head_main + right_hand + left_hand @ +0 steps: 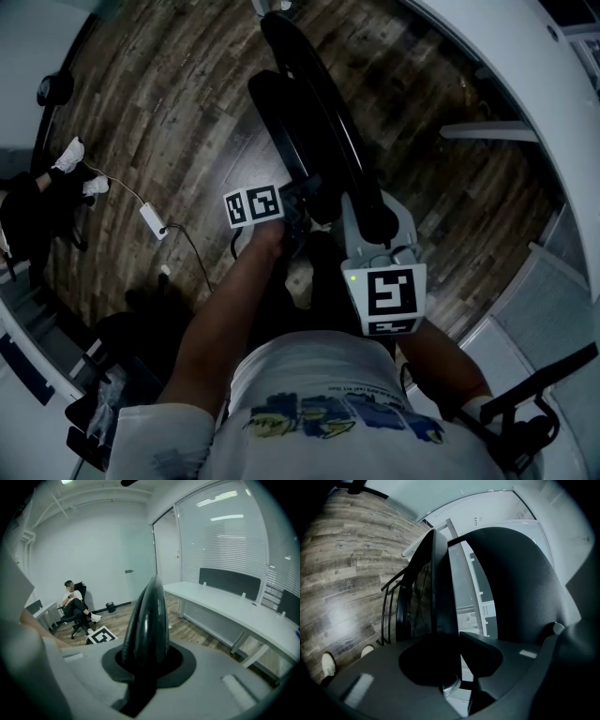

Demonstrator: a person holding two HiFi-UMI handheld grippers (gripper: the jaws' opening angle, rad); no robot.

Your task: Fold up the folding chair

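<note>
From the head view the black folding chair stands just in front of me, its backrest (323,103) running away from me and its seat (281,112) tilted close against it. My right gripper (375,225) is shut on the backrest's glossy top rim (147,616), which rises between its jaws. My left gripper (298,208) is to the left, shut on the edge of the seat. In the left gripper view the thin seat panel (440,602) runs down into the left gripper (452,658), with the backrest (515,583) looming at the right and the chair's metal legs (386,611) at the left.
A long white desk (525,84) curves along the right side, in front of a glass wall with blinds (225,531). A person sits in an office chair (75,604) by the far wall. A white power adapter (153,220) with its cable lies on the wood floor (141,103).
</note>
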